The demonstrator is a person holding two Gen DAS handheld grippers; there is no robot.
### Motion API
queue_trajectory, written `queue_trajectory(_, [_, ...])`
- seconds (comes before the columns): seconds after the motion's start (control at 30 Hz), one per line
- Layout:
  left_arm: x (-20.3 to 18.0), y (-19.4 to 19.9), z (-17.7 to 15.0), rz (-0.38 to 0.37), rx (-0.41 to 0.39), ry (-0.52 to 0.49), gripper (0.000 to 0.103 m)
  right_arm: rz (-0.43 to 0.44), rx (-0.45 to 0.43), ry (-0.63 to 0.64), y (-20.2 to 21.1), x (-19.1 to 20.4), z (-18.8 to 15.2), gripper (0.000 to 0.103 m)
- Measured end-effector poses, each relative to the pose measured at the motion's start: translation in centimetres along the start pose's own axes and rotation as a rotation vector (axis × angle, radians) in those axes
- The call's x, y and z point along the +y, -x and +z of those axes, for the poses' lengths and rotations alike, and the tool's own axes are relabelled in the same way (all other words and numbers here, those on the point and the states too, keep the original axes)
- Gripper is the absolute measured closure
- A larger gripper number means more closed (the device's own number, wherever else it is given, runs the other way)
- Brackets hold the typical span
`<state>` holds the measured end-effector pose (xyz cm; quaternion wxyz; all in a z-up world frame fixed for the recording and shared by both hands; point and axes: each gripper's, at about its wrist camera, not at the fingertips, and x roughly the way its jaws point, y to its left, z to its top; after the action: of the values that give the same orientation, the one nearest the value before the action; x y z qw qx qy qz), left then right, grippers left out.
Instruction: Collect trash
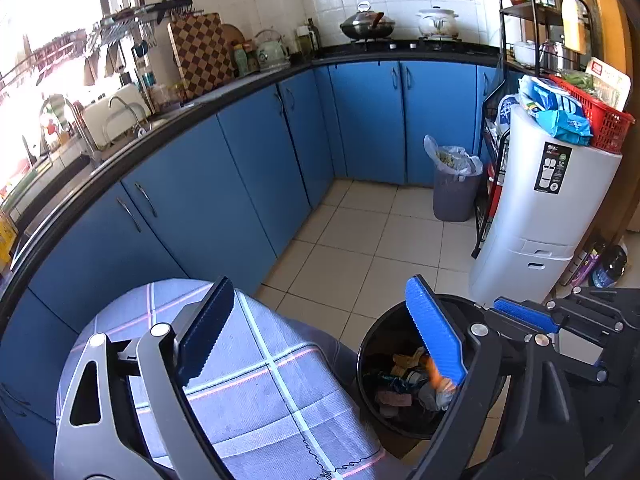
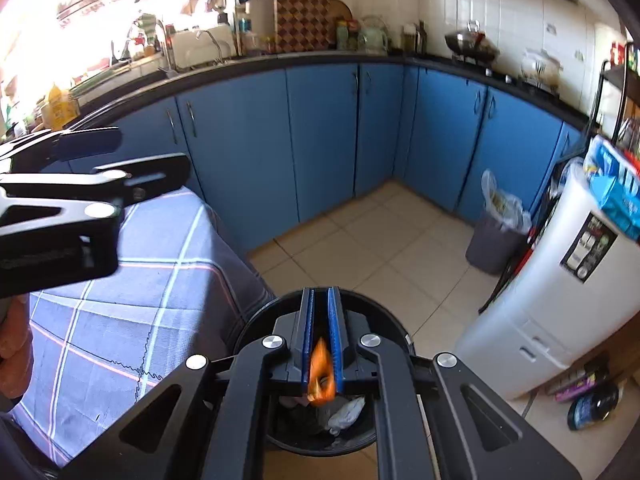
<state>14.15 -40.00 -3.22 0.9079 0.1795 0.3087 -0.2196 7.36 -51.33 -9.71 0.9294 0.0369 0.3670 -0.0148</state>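
My right gripper [image 2: 321,300] is shut on a crumpled orange wrapper [image 2: 321,376] and holds it right above a black trash bin [image 2: 260,320] on the floor. The bin [image 1: 372,344] holds several scraps of trash, seen in the left wrist view, where the orange wrapper [image 1: 436,376] shows behind my left finger. My left gripper [image 1: 320,304] is open and empty, hovering over the edge of a table with a plaid cloth [image 1: 256,380], next to the bin. The right gripper's fingers [image 1: 524,314] show at the right of the left wrist view.
Blue cabinets [image 1: 248,168] under a black counter run along the left and back. A grey bin with a plastic bag [image 1: 456,188] stands in the corner. A white appliance [image 1: 540,216] with a red basket stands at the right. Bottles [image 2: 592,404] lie on the tiled floor.
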Motion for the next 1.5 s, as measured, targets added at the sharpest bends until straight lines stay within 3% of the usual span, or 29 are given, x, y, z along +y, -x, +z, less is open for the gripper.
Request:
queue_trajectory(0.13, [0.5,-0.5,-0.1,-0.011,0.013,0.018,0.012,0.006,0.038,-0.014,-0.9,-0.2,-0.3,0.095])
queue_trajectory(0.47, [1.3,-0.7,-0.6,-0.024,0.025,0.038,0.011,0.026,0.035,-0.038,-0.8,0.1,-0.5,0.095])
queue_trajectory(0.6, [1.2,-0.5,-0.8,-0.025,0.023,0.039,0.011,-0.050,0.021,-0.048,-0.5,0.2,-0.6,0.095])
queue_trajectory(0.67, [1.2,-0.4,-0.8,-0.024,0.020,0.037,0.011,-0.040,0.014,-0.028,-0.1,0.6,-0.7,0.102])
queue_trajectory(0.77, [1.1,-0.3,-0.9,-0.021,0.017,0.029,0.011,-0.074,-0.004,-0.014,0.5,1.1,-0.6,0.102])
queue_trajectory(1.17, [0.9,0.4,-0.9,-0.024,0.013,0.028,0.011,-0.039,0.019,-0.019,0.7,0.7,-0.4,0.099])
queue_trajectory(1.2, [0.8,0.4,-0.9,-0.024,0.014,0.027,0.011,-0.033,0.027,-0.018,0.6,0.7,-0.4,0.093])
queue_trajectory(1.23, [0.8,0.4,-0.9,-0.023,0.013,0.027,0.011,-0.039,0.026,-0.011,0.7,0.8,-0.5,0.066])
queue_trajectory(1.27, [0.8,0.5,-0.9,-0.021,0.010,0.025,0.011,-0.044,0.025,-0.006,0.7,0.8,-0.5,0.014])
queue_trajectory(1.3, [0.8,0.6,-0.9,-0.020,0.008,0.023,0.011,-0.037,0.017,-0.003,0.9,0.9,-0.5,0.006])
queue_trajectory(1.4, [0.9,0.9,-1.0,-0.018,0.002,0.021,0.011,0.001,-0.033,-0.006,1.9,1.1,-0.4,0.006])
queue_trajectory(1.5, [1.0,1.1,-1.0,-0.019,0.002,0.024,0.011,-0.022,-0.037,-0.001,2.3,1.2,-0.3,0.006])
